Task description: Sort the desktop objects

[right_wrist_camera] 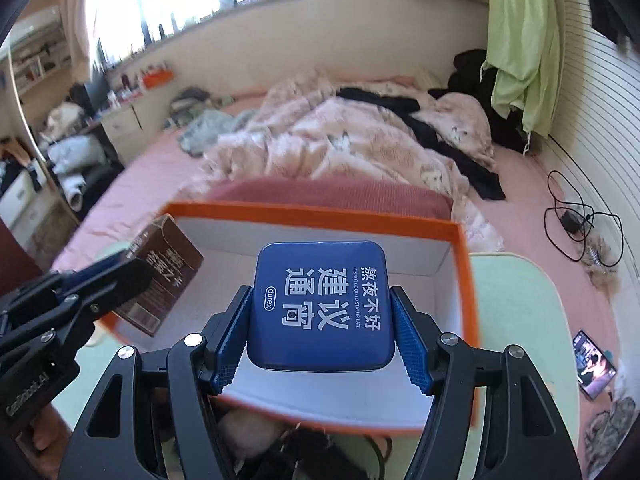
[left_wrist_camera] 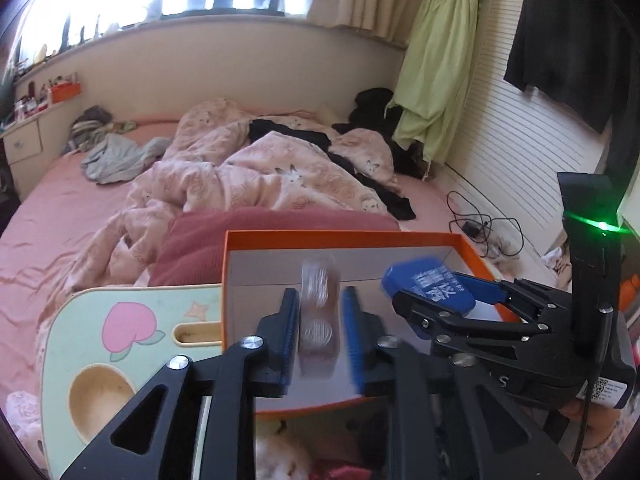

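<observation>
Item: blue tin [right_wrist_camera: 320, 304], clamped in our right tongs [right_wrist_camera: 320, 336] over the orange box [right_wrist_camera: 466, 280] on the tabletop [right_wrist_camera: 520, 320].
Item: brown carton [left_wrist_camera: 317, 320], blurred between our left tongs [left_wrist_camera: 320, 332], pads apart and not pressing it.
Risk: we judge the carton may tumble out past the box's near edge.

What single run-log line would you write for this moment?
left gripper: open, brown box loose between fingers over orange box | right gripper: shut on blue tin
</observation>
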Available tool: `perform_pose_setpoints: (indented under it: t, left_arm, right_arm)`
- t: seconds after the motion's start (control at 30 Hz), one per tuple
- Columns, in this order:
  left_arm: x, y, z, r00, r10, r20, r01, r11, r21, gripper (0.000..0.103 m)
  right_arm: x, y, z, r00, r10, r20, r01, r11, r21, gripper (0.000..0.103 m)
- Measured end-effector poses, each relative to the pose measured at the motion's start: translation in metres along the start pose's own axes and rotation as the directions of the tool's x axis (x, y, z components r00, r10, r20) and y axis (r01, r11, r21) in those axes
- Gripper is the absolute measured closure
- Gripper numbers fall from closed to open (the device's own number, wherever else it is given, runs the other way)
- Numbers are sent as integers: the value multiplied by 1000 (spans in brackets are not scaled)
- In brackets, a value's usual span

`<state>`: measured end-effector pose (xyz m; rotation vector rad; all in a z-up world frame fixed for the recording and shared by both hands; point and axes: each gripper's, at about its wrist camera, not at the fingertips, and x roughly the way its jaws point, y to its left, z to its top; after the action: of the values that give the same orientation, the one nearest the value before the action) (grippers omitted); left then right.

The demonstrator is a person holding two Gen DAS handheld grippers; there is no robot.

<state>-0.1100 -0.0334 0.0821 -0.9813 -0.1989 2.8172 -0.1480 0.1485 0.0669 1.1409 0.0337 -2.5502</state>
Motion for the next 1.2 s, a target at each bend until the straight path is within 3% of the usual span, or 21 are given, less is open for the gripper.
perform_pose_setpoints:
  t: [0.03, 0.1, 0.23, 0.33, 0.4, 0.5, 0.6, 0.67, 0.77, 0.9, 1.0, 1.07, 1.1, 1.2]
  left_arm:
    - [-1, 1, -2, 1000, 6, 8, -6, 1000, 4, 40]
    - [-14, 3, -6, 998, 26, 58, -27, 1000, 3, 27]
    - [-46, 2, -13, 995, 10, 104, -11, 1000, 18, 24]
    - [-75, -2, -25, 992, -4, 127, -1, 999, 35, 8]
    - [-99, -8, -43, 991, -10, 134, 1, 998, 65, 3]
    - [-118, -12, -76, 997, -1, 82, -8, 994, 108, 0]
    - [-124, -8, -109, 1000, -13, -15, 15, 996, 84, 0]
    - [-125, -6, -129, 999, 16, -45, -12, 997, 70, 0]
    - [-118, -5, -149, 997, 53, -63, -48, 996, 81, 0]
    - [-98, -3, -165, 988, 83, -130, -71, 993, 89, 0]
    - [-96, -11, -176, 983, 156, -99, -140, 978, 153, 0]
    - [-97, -15, -181, 985, 157, -65, -146, 977, 156, 0]
    - [-98, -16, -182, 985, 162, -56, -151, 976, 156, 0]
    - [-98, -14, -182, 987, 152, -50, -143, 978, 152, 0]
  right_arm:
    - [2, 0, 0, 1000, -5, 1, 5, 1000, 3, 36]
    - [0, 2, 1, 999, -30, 19, 30, 1000, -2, 36]
    - [-29, 2, 3, 993, -59, 98, 61, 998, -21, 36]
    - [-58, 0, -8, 992, 21, 121, -21, 1000, -3, 32]
    - [-75, 2, -21, 990, 78, 119, -77, 997, -7, 30]
    - [-96, 5, -57, 990, 107, 88, -104, 994, -41, 30]
    - [-100, 6, -89, 996, 85, 26, -83, 994, -66, 30]
    - [-102, 8, -112, 998, 57, -8, -58, 994, -96, 30]
    - [-101, 14, -139, 999, -12, -37, 7, 991, -137, 30]
    - [-93, 15, -153, 997, -5, -77, -4, 992, -123, 30]
    - [-83, 10, -155, 993, -10, -116, -2, 995, -103, 30]
    - [-74, 4, -156, 992, -46, -121, 34, 995, -94, 22]
    - [-72, 1, -156, 992, -43, -119, 34, 997, -73, 14]
    - [-72, -3, -156, 992, -52, -116, 45, 997, -67, 10]
